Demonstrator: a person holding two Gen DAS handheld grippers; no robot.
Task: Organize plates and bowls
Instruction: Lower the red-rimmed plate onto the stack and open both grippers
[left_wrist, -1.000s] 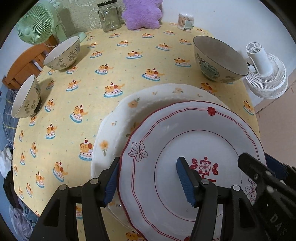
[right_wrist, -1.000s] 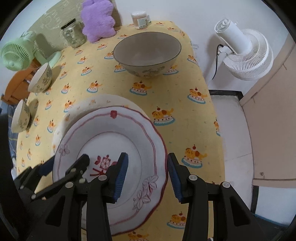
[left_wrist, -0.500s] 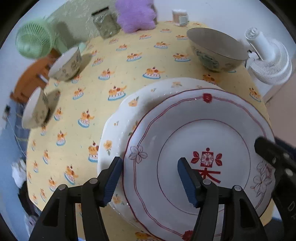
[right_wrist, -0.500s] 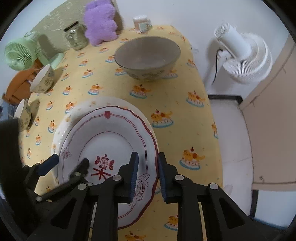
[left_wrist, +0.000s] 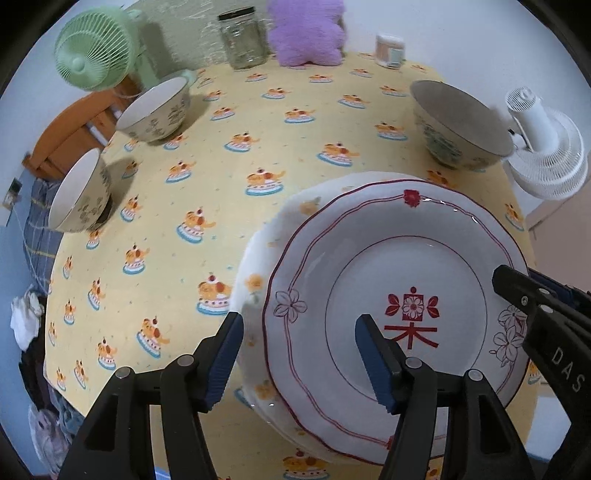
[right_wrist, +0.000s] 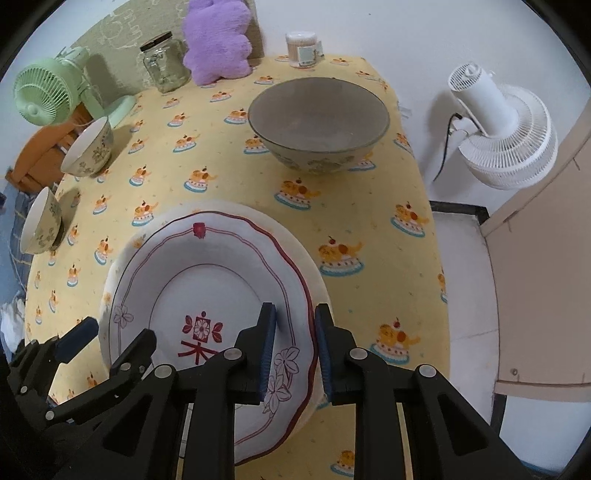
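Observation:
A white plate with red trim (left_wrist: 391, 273) (right_wrist: 207, 295) lies on top of a larger white plate with orange flowers (left_wrist: 258, 280) (right_wrist: 314, 280), near the table's front edge. My right gripper (right_wrist: 294, 343) is shut on the right rim of the red-trim plate. My left gripper (left_wrist: 299, 354) is open, its jaws astride the left rims of both plates. A large grey bowl (left_wrist: 458, 125) (right_wrist: 317, 122) stands behind the plates. Two small floral bowls (left_wrist: 155, 110) (left_wrist: 79, 195) stand at the left.
The table has a yellow cloth (left_wrist: 229, 173). At its back stand a glass jar (left_wrist: 243, 37), a purple plush (left_wrist: 306, 29) and a small container (left_wrist: 389, 50). A green fan (left_wrist: 92, 62) is at back left, a white fan (right_wrist: 498, 133) off the right edge.
My right gripper has closed from open onto the red-trim plate's right rim. The left gripper stays open at the left rim; its view has pulled back slightly.

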